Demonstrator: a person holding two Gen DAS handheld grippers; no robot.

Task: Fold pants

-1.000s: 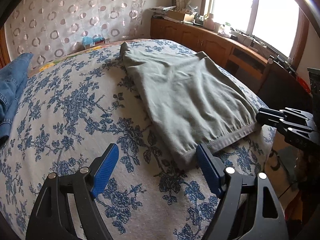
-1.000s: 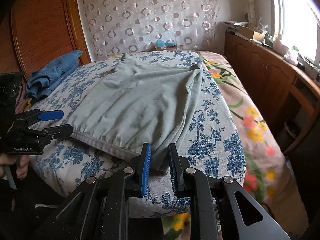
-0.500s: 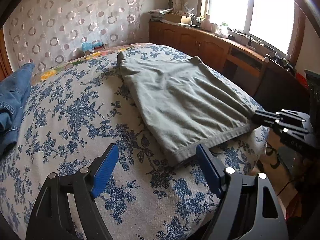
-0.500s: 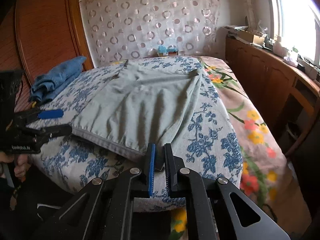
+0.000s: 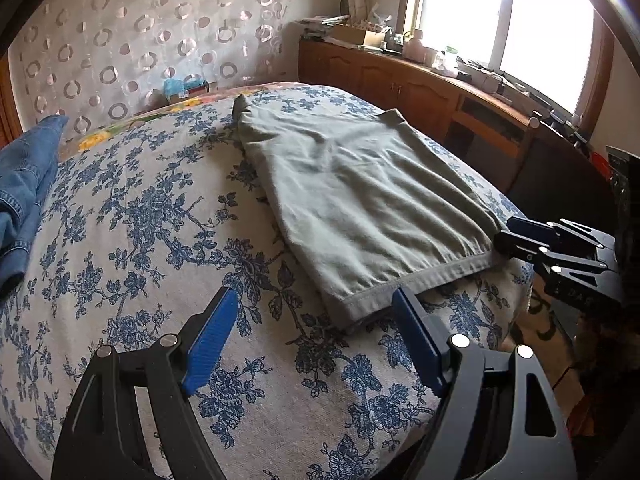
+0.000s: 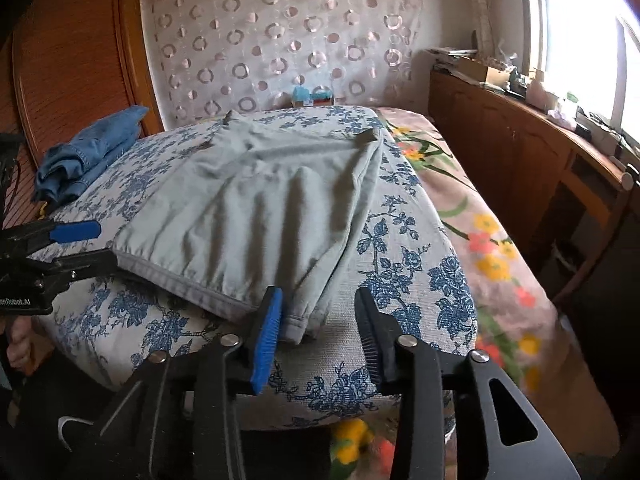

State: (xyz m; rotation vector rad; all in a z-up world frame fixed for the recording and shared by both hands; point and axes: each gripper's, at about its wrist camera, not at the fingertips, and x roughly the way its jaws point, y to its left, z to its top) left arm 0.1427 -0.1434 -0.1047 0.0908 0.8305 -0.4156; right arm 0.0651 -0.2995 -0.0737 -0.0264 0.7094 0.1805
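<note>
Right gripper (image 6: 316,336) jaws just opened beside pants (image 6: 260,216) hem.

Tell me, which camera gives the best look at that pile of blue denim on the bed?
The right wrist view. There the blue denim pile shows whole, crumpled at the bed's far left edge beside the wooden panel. The left wrist view catches only part of it, cut off by the picture's left edge.

Daylight pours from the blown-out white window (image 5: 500,20) on the right, leaving soft shadows in the folds of the grey-green cotton pants (image 6: 260,208). Fisheye bending curves every edge (corners go black); the flowered pink quilt (image 6: 500,272) blurs.
</note>
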